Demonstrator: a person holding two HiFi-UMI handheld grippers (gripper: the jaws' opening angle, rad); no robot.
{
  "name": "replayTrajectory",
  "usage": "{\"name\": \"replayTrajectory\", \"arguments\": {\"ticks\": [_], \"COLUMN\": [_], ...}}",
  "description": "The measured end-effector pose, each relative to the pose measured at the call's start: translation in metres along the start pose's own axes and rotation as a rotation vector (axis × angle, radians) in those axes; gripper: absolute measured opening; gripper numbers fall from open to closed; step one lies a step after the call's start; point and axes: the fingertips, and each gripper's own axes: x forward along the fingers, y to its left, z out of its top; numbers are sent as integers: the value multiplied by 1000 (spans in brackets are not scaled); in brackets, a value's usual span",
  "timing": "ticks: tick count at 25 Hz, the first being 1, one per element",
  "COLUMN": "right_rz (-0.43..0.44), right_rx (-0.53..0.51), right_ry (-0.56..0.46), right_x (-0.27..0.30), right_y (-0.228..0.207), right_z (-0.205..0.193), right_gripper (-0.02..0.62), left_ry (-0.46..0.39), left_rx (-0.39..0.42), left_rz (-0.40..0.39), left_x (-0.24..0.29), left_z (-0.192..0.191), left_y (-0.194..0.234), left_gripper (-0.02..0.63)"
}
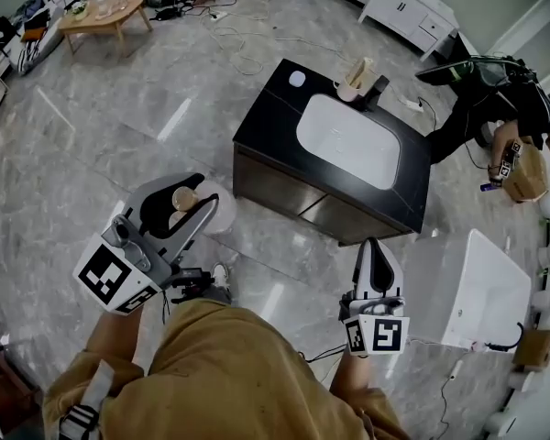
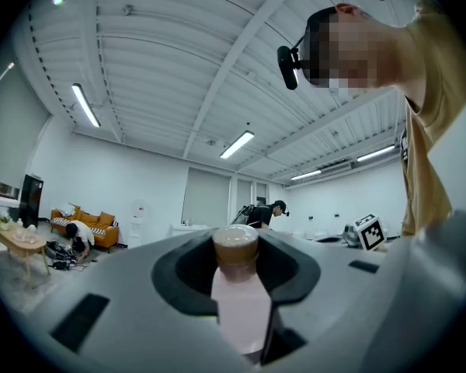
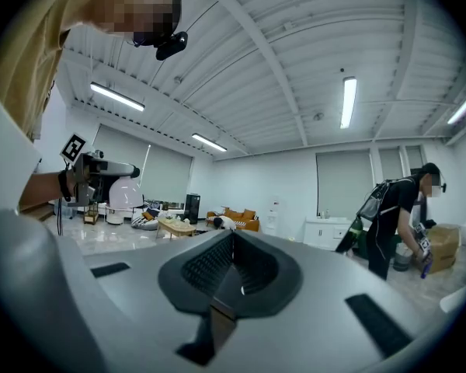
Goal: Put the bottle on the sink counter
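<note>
Left gripper (image 1: 171, 211) is clamped on the pale pink plastic bottle with a brown cap (image 2: 237, 305), cap up. The black sink tabletop (image 1: 268, 117) lies ahead-right of it, not yet under it. Right gripper (image 1: 378, 266) is closed with nothing in it.

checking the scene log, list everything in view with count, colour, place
bottle: 1, pale pink, brown cap, in left gripper
sink counter: 1, black, white basin, centre floor
container: 1, beige, counter's back edge
round object: 1, white, counter's far corner
coffee table: 1, wooden, far left
cabinet: 1, white, far right
box-shaped unit: 1, white, floor at right
second person: 1, dark clothes, right of counter
cardboard box: 1, brown, by that person
left gripper: 1, grey, shut on bottle
right gripper: 1, grey, shut, empty
</note>
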Motion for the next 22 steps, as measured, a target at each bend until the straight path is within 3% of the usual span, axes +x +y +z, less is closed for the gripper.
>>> {"name": "replayTrajectory", "arguments": {"ticks": [10,22], "right_rz": [-69,-93], "right_rx": [-26,-24], "right_ry": [21,32], "right_x": [49,76], "right_y": [13,2], "right_z": [12,7], "right_gripper": [6,6], "left_ry": [-16,-2], "left_rx": [-18,-31], "left_rz": [-72,-92], "left_x": [24,49], "left_z": [-6,-21], "left_y": [60,84], "left_gripper": [123,124]}}
